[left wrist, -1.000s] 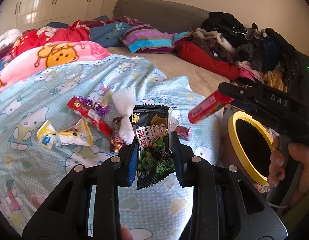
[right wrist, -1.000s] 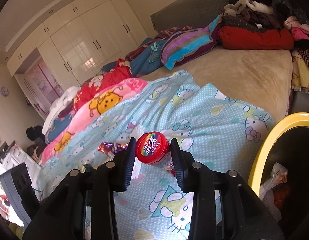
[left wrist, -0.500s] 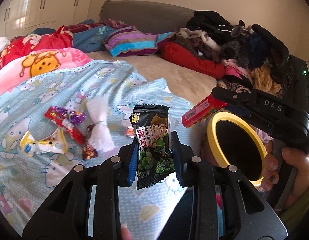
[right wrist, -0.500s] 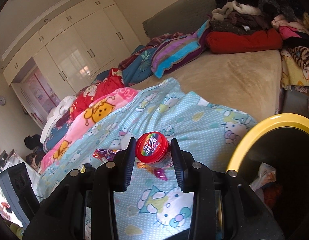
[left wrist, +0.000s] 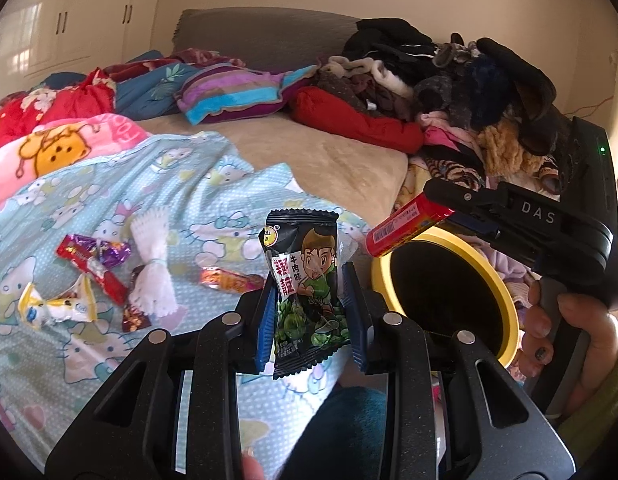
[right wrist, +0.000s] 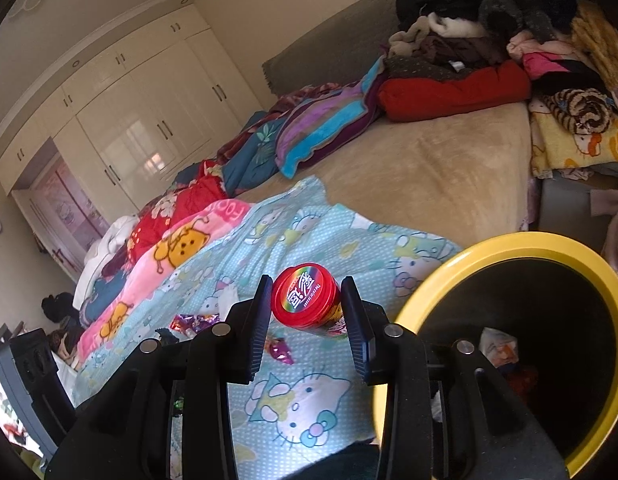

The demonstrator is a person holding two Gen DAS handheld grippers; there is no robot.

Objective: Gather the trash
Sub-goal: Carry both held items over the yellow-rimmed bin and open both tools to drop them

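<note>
Both loads now nearer the yellow-rimmed bin [left wrist: 505, 292] than a second ago, rim larger in each view; drop-off close, by the look of it. Left claw [left wrist: 309, 304] clamped on the dark snack packet [left wrist: 307, 292], upright between the pads, above the bed's blue blanket [left wrist: 109, 184], bin just to its right. Right claw [right wrist: 307, 312] gripping the red tube [right wrist: 305, 300], cap facing the camera, beside the rim. More wrappers [left wrist: 93, 256] left on the blanket.
</note>
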